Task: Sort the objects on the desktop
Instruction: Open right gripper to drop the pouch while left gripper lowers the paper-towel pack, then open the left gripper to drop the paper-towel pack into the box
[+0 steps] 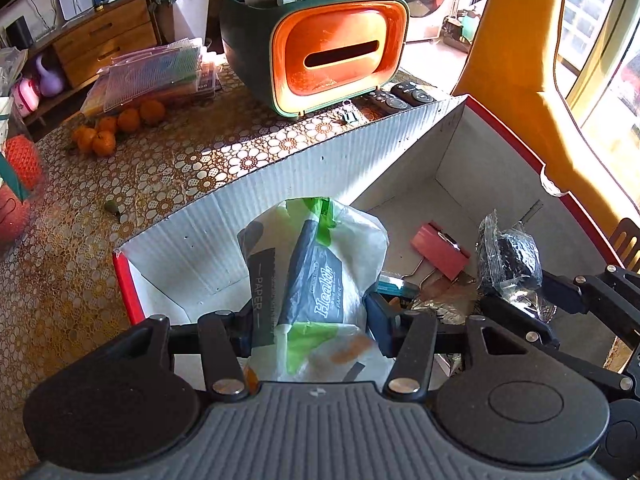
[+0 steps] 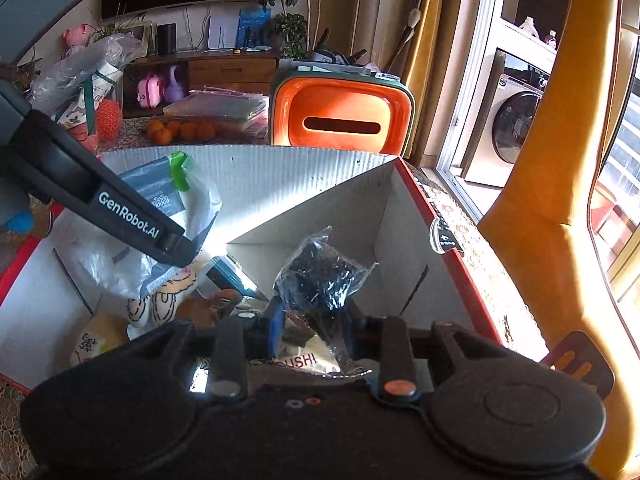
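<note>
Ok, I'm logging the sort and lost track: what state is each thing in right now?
Left tool: shut on the tissue pack.
Tissue pack: held over the box.
Right tool: shut on the black packet.
Black packet: held over the box.
Cardboard box: open-topped, partly filled.
Pink binder clip: lying in the box.
Orange tissue holder: upright on the table, no tissue showing in its slot.

The lower end of the tissue pack (image 1: 316,280) is hidden behind the body of the left tongs (image 1: 310,332) at the bottom of the left wrist view. In the right wrist view, a printed wrapper (image 2: 304,362) at lower centre shows only the letters "USHI"; the rest lies under the right tongs (image 2: 316,326). The small print on the tissue pack is too small to read. The desk (image 1: 60,280) runs off the left edge.
</note>
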`<state>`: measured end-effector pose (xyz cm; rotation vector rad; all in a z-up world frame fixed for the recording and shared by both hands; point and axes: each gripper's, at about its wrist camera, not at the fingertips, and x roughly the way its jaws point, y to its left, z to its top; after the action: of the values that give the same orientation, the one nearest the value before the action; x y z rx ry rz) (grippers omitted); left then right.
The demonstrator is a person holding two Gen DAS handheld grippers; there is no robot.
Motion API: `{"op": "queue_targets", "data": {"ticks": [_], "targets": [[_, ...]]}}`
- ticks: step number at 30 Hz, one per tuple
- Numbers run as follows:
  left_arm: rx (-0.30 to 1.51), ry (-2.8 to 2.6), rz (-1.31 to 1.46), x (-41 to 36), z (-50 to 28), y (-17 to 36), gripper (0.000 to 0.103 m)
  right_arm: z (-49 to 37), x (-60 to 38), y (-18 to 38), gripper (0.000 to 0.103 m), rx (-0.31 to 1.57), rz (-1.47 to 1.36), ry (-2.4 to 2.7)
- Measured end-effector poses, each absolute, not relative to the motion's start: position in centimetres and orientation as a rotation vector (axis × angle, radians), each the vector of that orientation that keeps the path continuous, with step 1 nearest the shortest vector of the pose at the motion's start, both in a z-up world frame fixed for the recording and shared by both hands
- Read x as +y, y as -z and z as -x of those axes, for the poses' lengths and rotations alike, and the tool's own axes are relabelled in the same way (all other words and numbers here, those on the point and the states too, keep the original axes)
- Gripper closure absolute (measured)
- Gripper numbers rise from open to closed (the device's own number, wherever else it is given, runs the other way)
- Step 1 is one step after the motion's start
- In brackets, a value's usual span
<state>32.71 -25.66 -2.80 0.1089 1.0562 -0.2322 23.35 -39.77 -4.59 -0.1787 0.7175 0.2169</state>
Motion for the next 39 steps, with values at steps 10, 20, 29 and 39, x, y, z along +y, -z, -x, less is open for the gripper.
{"op": "queue_targets", "data": {"ticks": [10, 20, 29, 39], "targets": [[1.047, 0.232, -0.067, -24.9, -32.7, 2.8, 0.042, -23.2, -39.9, 4.8, 0.058, 0.720, 0.163, -0.208], [1.006, 0.246, 0.008, -22.8, -31.0, 1.0, 0.029, -22.1, -39.7, 3.5, 0.041, 0.697, 0.146, -0.205], [0.946, 0.274, 0.043, -20.7, -28.3, -1.2, 0.022, -20.3, -38.8, 1.8, 0.034, 0.667, 0.130, -0.231], [0.889, 0.321, 0.055, -18.8, -24.4, -2.7, 0.022, -17.8, -38.1, -0.3, 0.025, 0.630, 0.072, -0.269]]}}
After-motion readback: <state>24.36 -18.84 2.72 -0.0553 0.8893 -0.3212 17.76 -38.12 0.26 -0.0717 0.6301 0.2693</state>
